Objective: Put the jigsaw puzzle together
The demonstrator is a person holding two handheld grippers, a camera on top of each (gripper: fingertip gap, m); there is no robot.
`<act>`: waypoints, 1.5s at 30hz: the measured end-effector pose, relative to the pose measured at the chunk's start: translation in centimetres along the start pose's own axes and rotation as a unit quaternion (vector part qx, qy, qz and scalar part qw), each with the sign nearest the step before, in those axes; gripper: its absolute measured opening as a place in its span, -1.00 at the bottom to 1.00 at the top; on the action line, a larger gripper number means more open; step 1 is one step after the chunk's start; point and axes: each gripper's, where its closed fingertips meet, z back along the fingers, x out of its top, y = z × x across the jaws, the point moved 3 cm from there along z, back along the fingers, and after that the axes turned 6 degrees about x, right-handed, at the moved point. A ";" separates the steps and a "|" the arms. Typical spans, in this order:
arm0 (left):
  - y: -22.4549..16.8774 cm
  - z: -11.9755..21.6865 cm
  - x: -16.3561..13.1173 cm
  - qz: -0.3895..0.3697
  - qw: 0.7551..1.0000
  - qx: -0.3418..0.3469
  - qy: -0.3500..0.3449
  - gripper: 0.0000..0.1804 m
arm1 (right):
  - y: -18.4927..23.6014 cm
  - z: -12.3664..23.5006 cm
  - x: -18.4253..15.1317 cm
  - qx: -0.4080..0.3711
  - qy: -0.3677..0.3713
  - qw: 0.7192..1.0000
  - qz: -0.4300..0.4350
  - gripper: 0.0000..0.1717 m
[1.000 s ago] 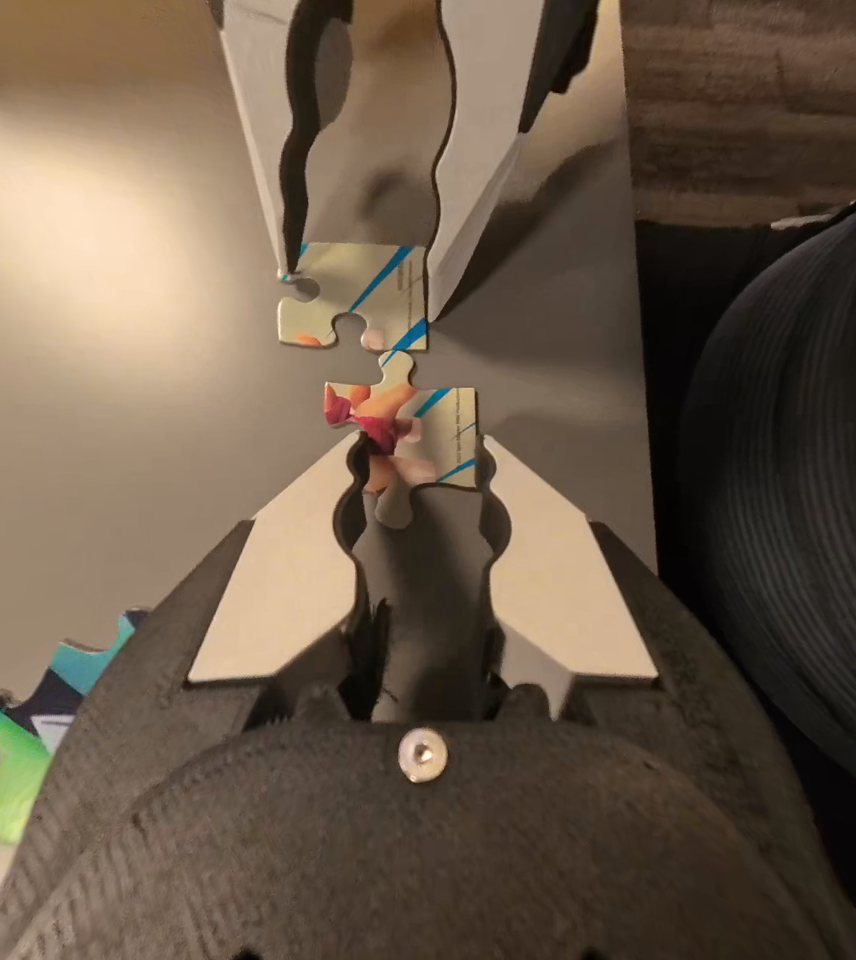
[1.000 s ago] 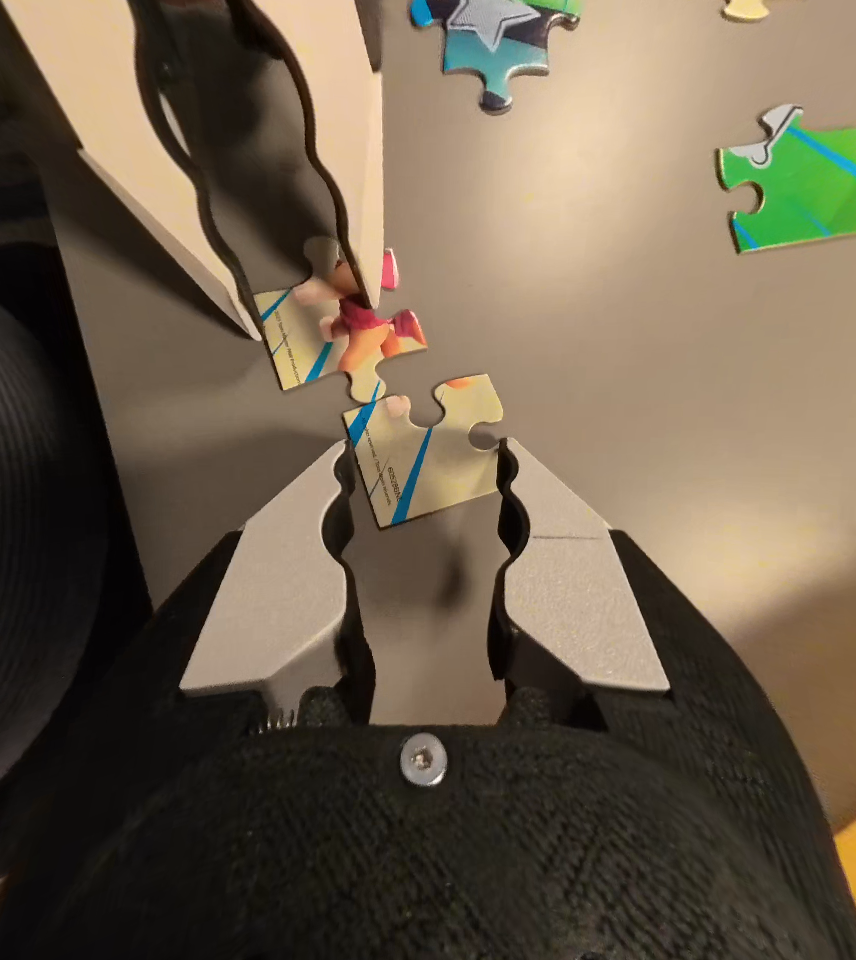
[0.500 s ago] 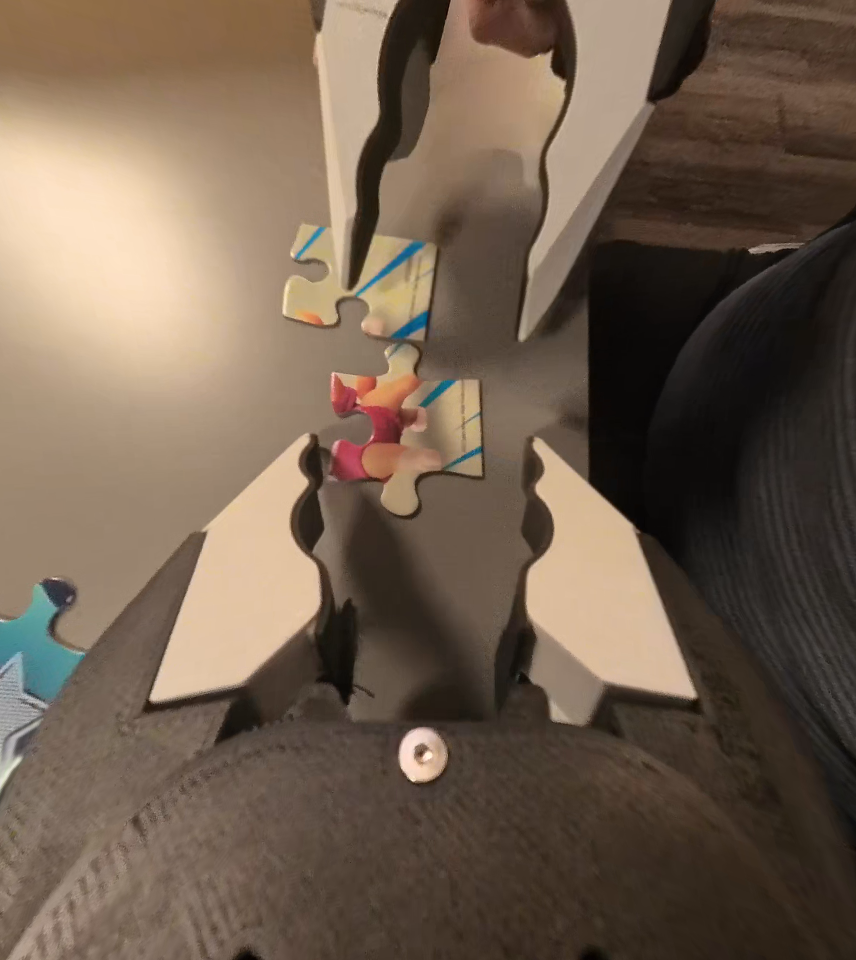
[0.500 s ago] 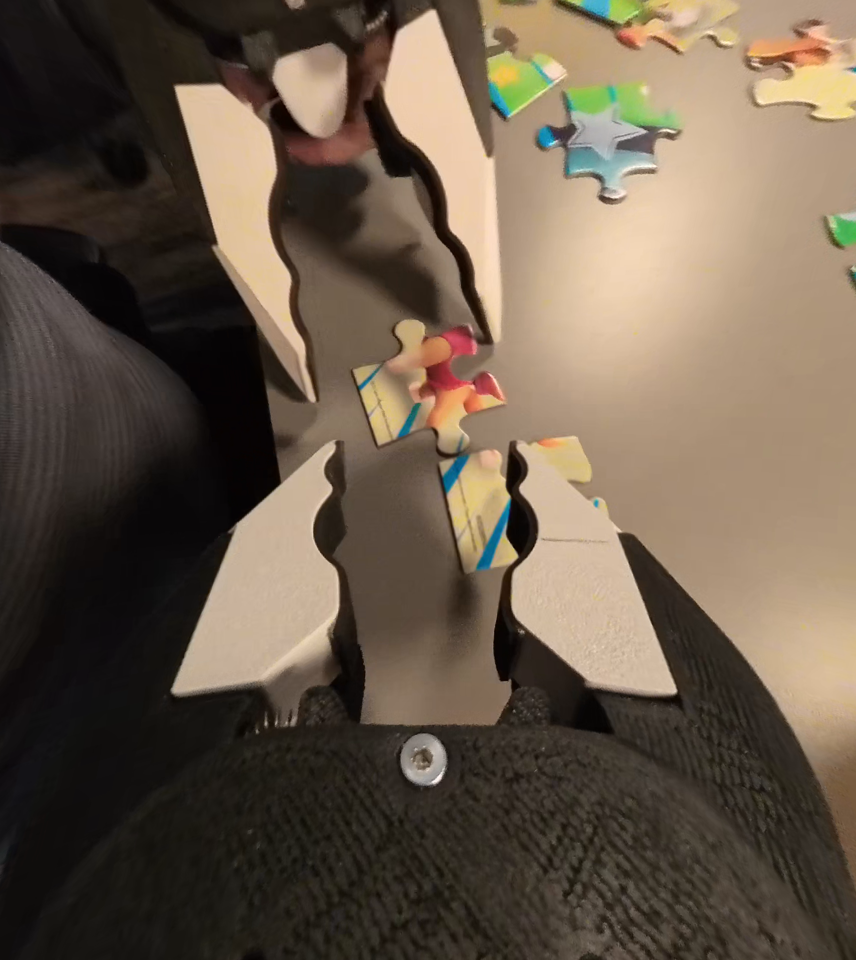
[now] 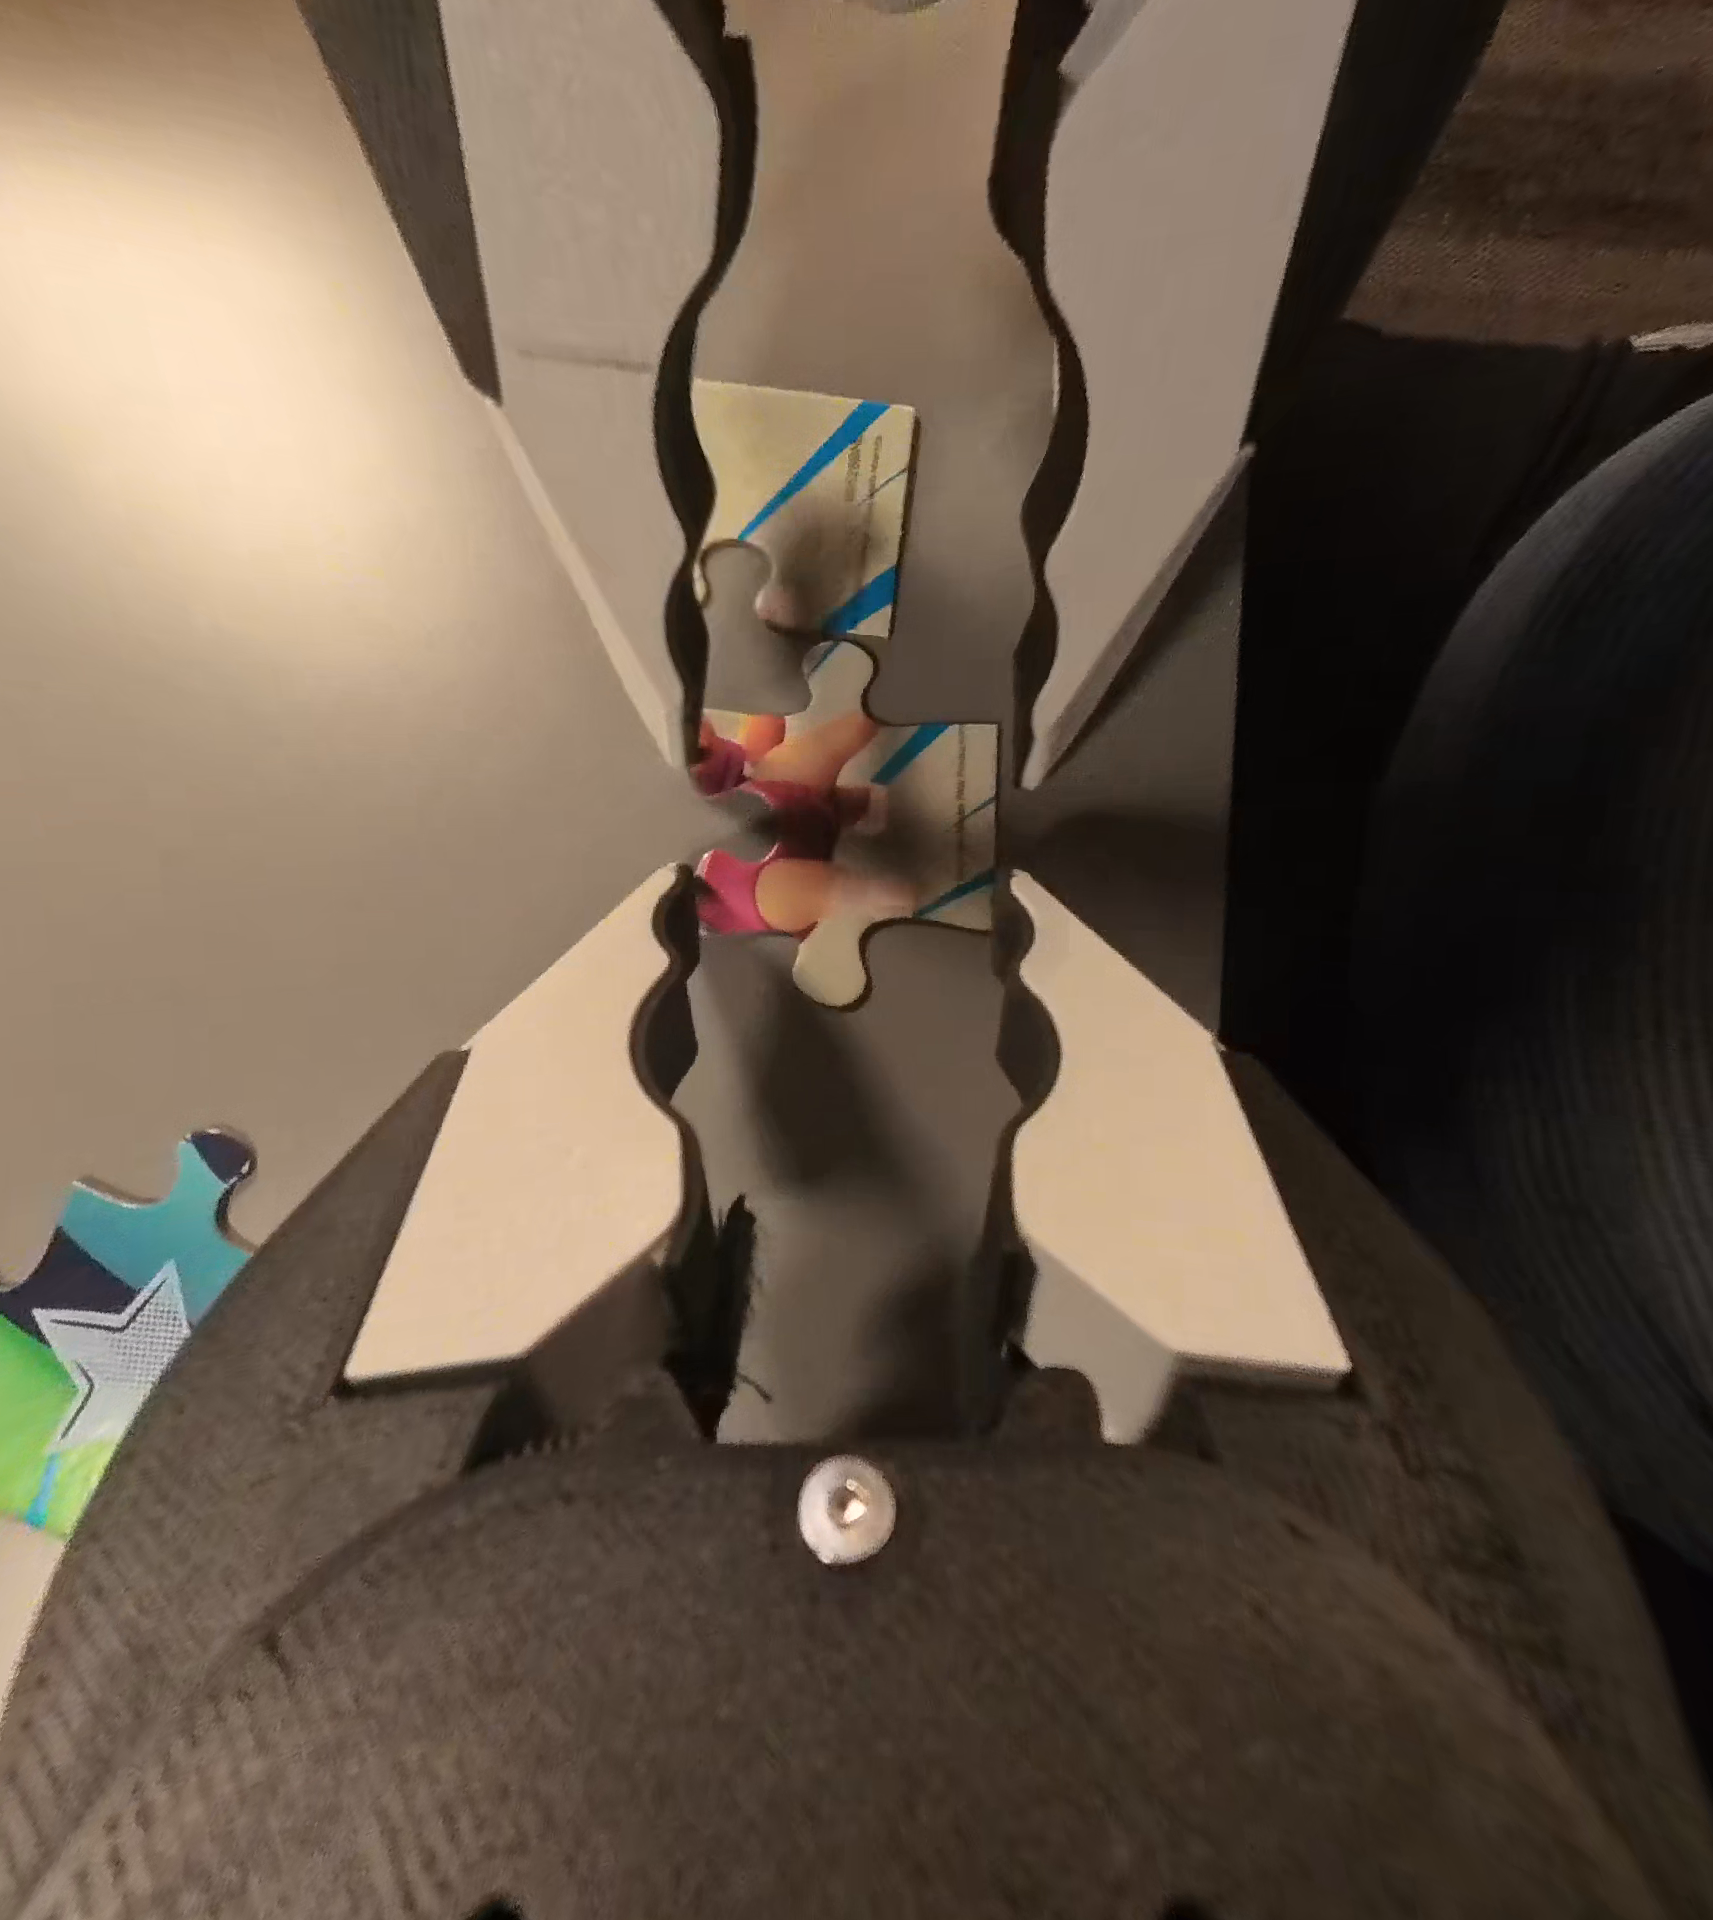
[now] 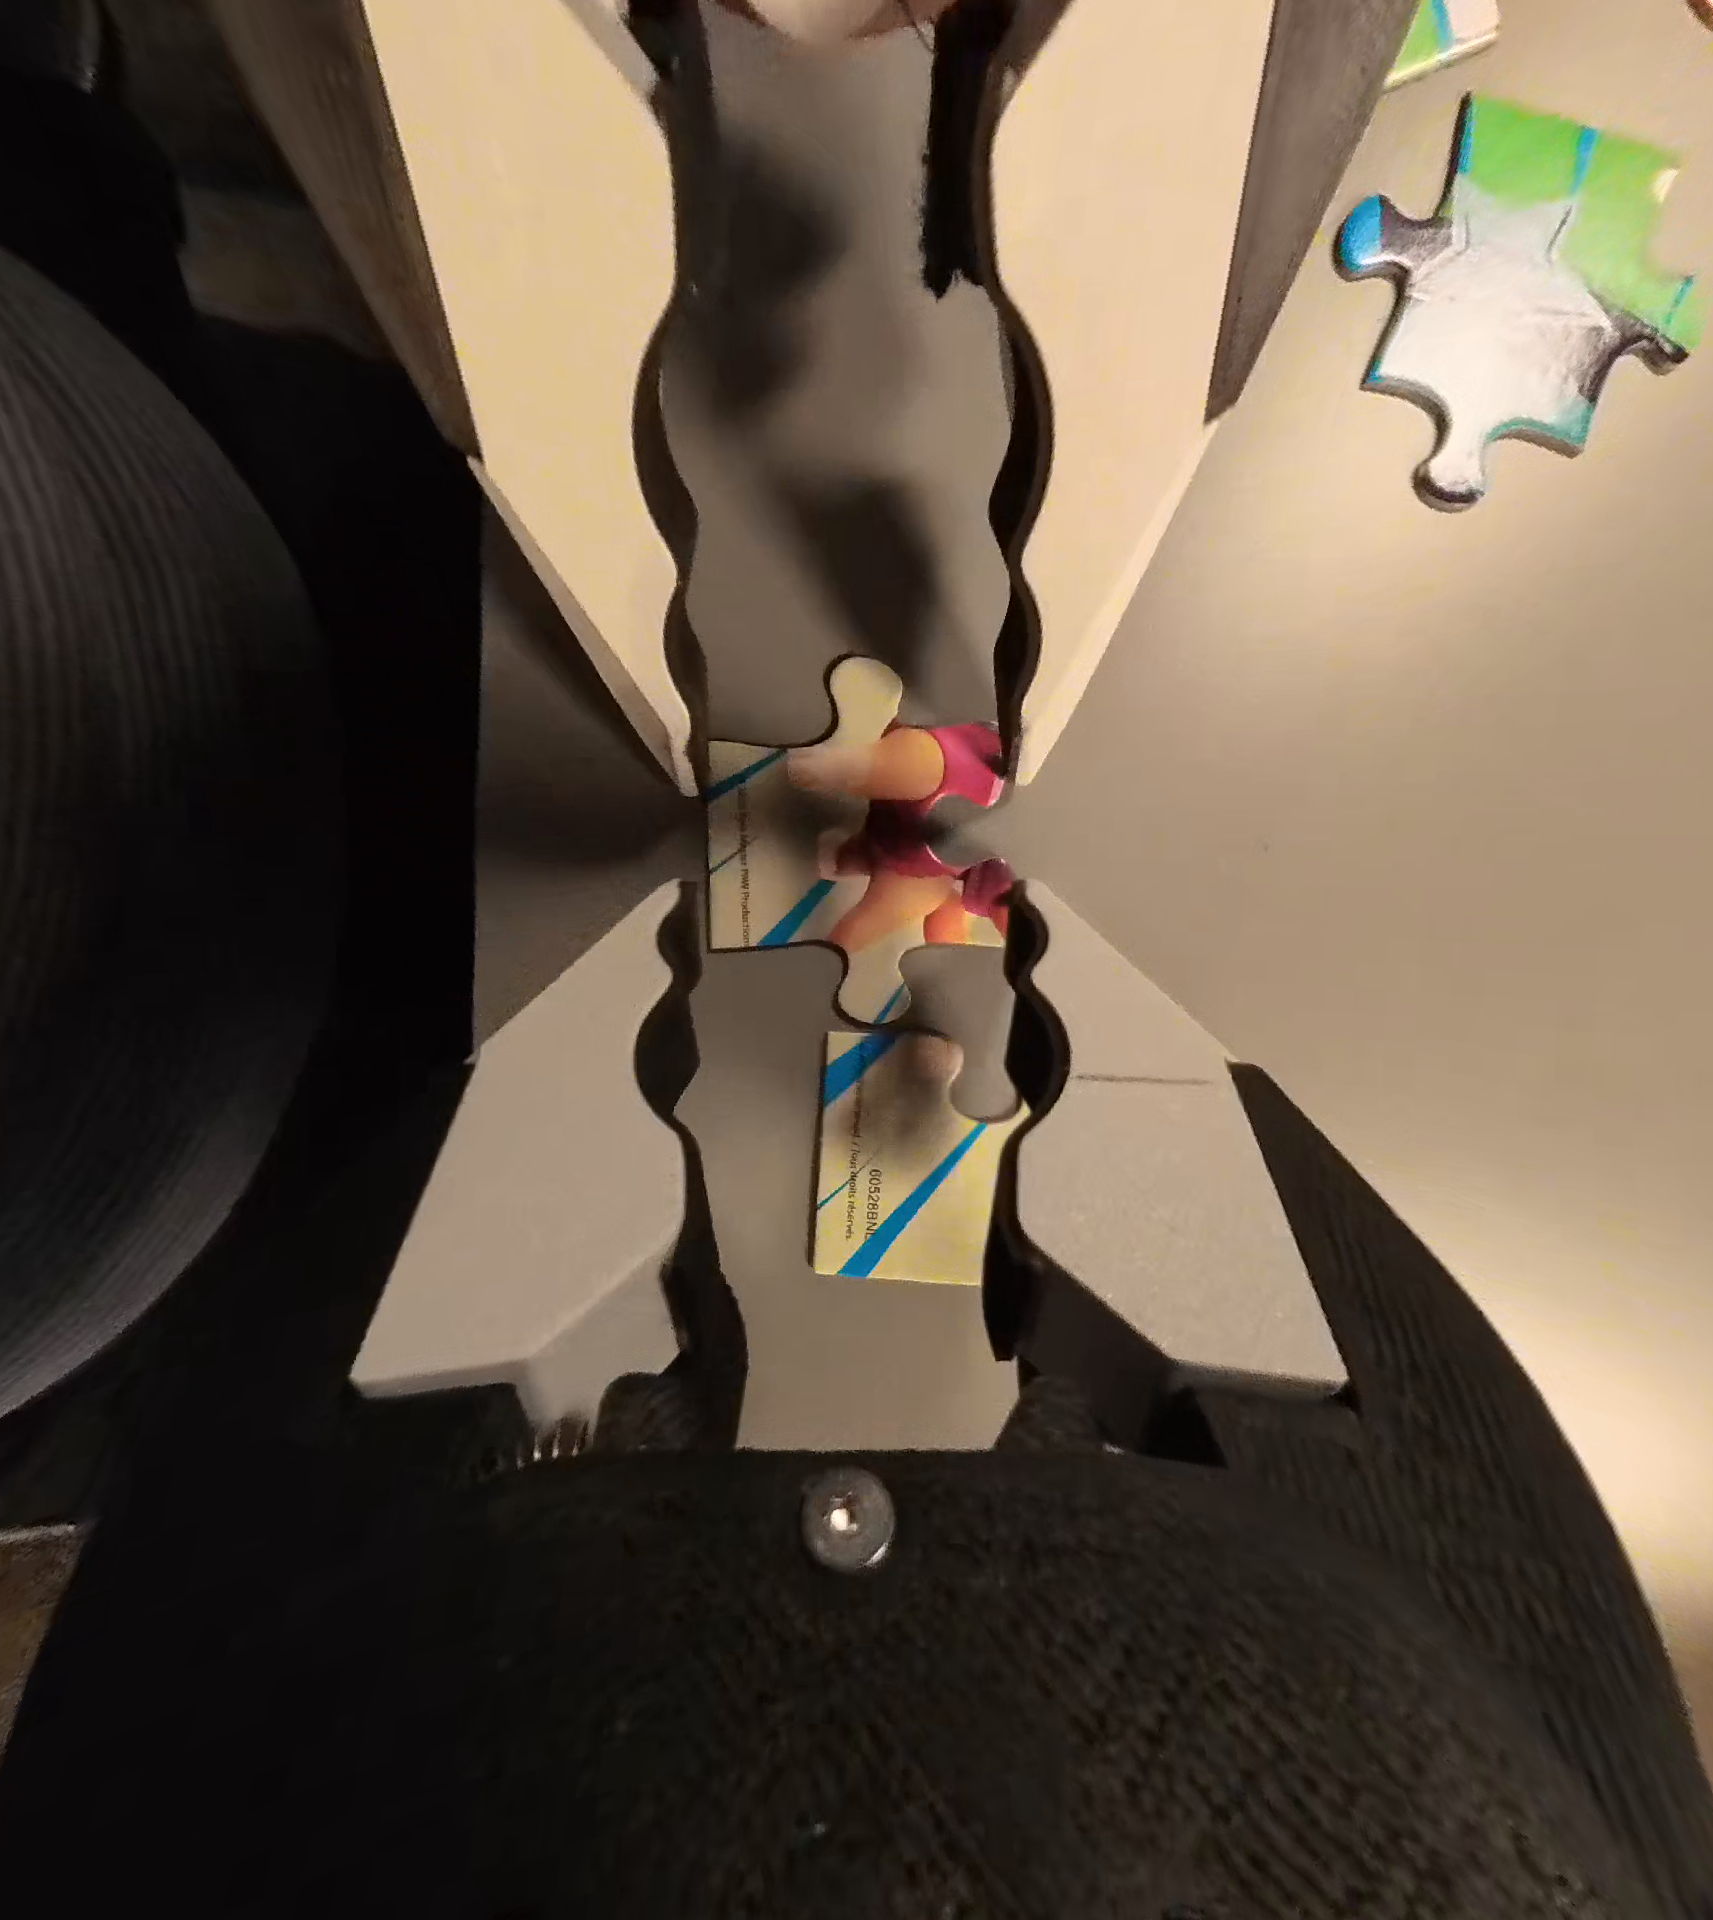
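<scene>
The grey tabletop (image 5: 156, 520) fills both views, with ribbed dark clothing (image 5: 1610, 935) at 3 o'clock in the left wrist view. The left gripper (image 5: 844, 883) and right gripper (image 6: 852, 894) face each other tip to tip over one spot.

The left gripper's fingers sit against the two side edges of the pink-figure puzzle piece (image 5: 831, 831), which lies flat at the centre. The right gripper's fingers stand apart. Their tips flank the same piece from 6 o'clock in its own view, but I cannot tell whether they press on it.

Between them lies the yellow blue-striped piece (image 6: 914, 1174), close against the 3 o'clock finger. The figure piece's tab meets its corner, beside the notch.

A star-printed piece (image 5: 104, 1351) lies well apart at 8 o'clock.
</scene>
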 end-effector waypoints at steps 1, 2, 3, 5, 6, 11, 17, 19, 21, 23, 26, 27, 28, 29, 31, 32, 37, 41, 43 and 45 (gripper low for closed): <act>-0.1 0.0 0.0 -0.001 1.000 -0.001 -0.003 -0.37 | 0.0 0.0 0.0 -0.003 -0.002 1.000 -0.003 -0.36; -0.2 0.0 0.0 -0.001 1.000 0.000 -0.007 -0.38 | 0.0 0.0 0.0 -0.005 -0.005 1.000 -0.007 -0.36; -0.2 0.1 -0.1 -0.001 1.000 0.003 -0.012 -0.38 | 0.1 0.0 0.0 -0.007 -0.008 1.000 -0.009 -0.36; -0.4 0.1 -0.1 -0.002 1.000 0.008 -0.023 -0.38 | 0.2 0.0 0.0 -0.012 -0.016 1.000 -0.010 -0.36; -0.6 0.2 -0.2 -0.005 0.999 0.010 -0.030 -0.42 | 0.3 0.0 0.0 -0.018 -0.021 1.000 -0.007 -0.36; -1.8 0.3 -0.1 -0.047 0.996 0.041 -0.070 -0.75 | 0.6 0.1 -0.1 -0.041 -0.036 0.998 -0.003 -0.31; -1.9 0.6 -0.6 -0.004 0.997 0.025 -0.070 -0.63 | 0.6 0.2 -0.1 -0.018 -0.055 0.997 -0.045 -0.29; -2.3 0.9 -0.9 0.012 0.997 0.003 -0.071 -0.35 | 1.1 -0.1 0.1 -0.011 -0.053 0.998 -0.039 -0.29; -3.2 1.2 -1.2 0.010 0.997 -0.003 -0.077 -0.13 | 1.8 -0.3 0.5 -0.001 -0.054 0.998 -0.037 -0.29; -4.2 1.3 -1.6 -0.009 0.997 0.007 -0.075 0.00 | 2.5 -0.6 0.8 0.008 -0.056 0.998 -0.037 -0.29; -6.0 1.4 -2.1 -0.047 0.996 0.026 -0.076 0.02 | 3.7 -0.9 1.2 0.016 -0.060 0.997 -0.033 -0.29; -6.5 1.5 -2.2 -0.059 0.994 0.037 -0.084 -0.02 | 4.1 -1.1 1.4 0.020 -0.063 0.997 -0.034 -0.28; -6.9 1.6 -2.2 -0.074 0.991 0.051 -0.094 -0.06 | 4.5 -1.2 1.5 0.022 -0.067 0.997 -0.035 -0.27; -7.4 1.7 -2.3 -0.094 0.988 0.065 -0.100 -0.09 | 4.9 -1.3 1.6 0.022 -0.071 0.997 -0.036 -0.27; -8.1 1.4 -2.7 -0.139 0.981 0.095 -0.093 -0.21 | 5.7 -1.6 1.9 0.025 -0.085 0.995 -0.038 -0.26; -8.3 1.2 -3.1 -0.165 0.977 0.110 -0.081 -0.27 | 6.1 -1.7 2.0 0.027 -0.094 0.994 -0.042 -0.26; -9.3 1.2 -3.0 -0.265 0.936 0.218 -0.079 -0.68 | 7.7 -1.6 1.7 0.022 -0.117 0.992 -0.045 -0.20; -10.0 1.7 -2.3 -0.285 0.913 0.272 -0.104 -0.85 | 7.5 0.8 0.6 -0.016 -0.193 0.978 -0.077 -0.20; -9.9 2.2 -1.9 -0.290 0.901 0.298 -0.119 -0.92 | 7.4 2.1 -0.2 -0.029 -0.224 0.969 -0.098 -0.20; -9.3 3.0 -1.0 -0.299 0.883 0.334 -0.138 -1.00 | 7.4 3.0 -1.0 -0.042 -0.234 0.965 -0.107 -0.20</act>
